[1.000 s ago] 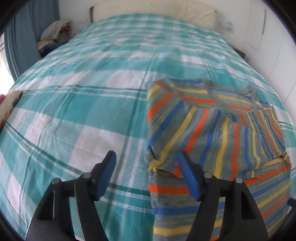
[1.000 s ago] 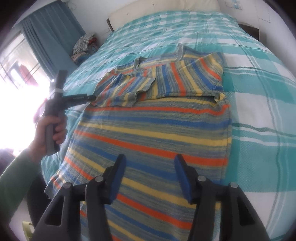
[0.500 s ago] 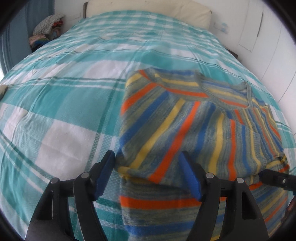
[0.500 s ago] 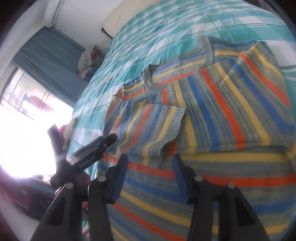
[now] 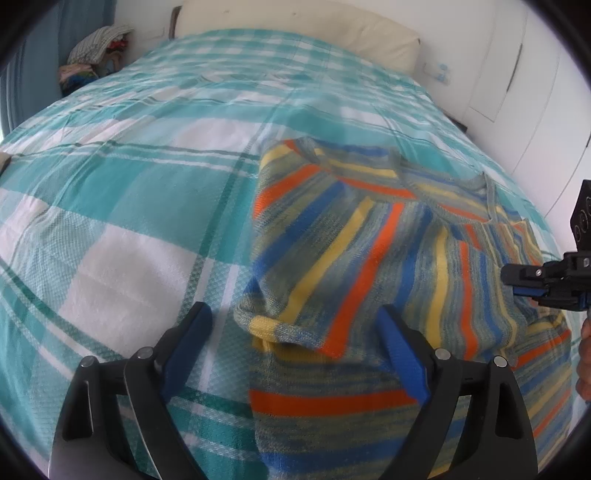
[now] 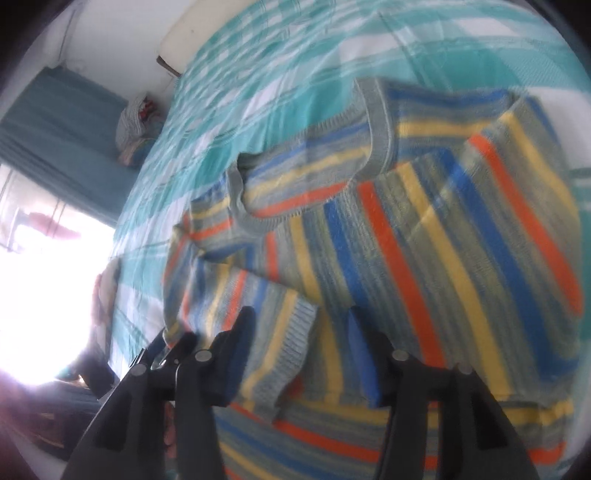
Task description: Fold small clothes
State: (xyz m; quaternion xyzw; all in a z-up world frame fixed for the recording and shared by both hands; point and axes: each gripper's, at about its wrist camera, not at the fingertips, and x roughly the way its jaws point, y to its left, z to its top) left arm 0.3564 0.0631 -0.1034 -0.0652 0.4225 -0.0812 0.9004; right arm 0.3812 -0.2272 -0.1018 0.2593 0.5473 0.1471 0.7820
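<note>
A striped sweater [image 5: 373, 258] in grey, blue, yellow and orange lies on the teal plaid bed [image 5: 129, 192], with both sleeves folded in over its chest. My left gripper [image 5: 295, 339] is open, its jaws either side of the folded left sleeve's lower edge. My right gripper [image 6: 299, 336] is open around the ribbed cuff [image 6: 295, 350] of the other folded sleeve. The right gripper also shows in the left wrist view [image 5: 532, 284] at the far right. The collar [image 6: 306, 177] points toward the headboard.
A cream headboard cushion [image 5: 295, 33] runs along the far end of the bed. A pile of clothes [image 5: 96, 55] sits beside the bed at the far left, by a blue curtain [image 6: 62, 122]. White cupboard doors [image 5: 517, 74] line the right wall.
Both grippers have moved forward and down onto the sweater. The left now straddles the folded sleeve's edge; the right has closed in on the other sleeve's cuff. Both stay open.
</note>
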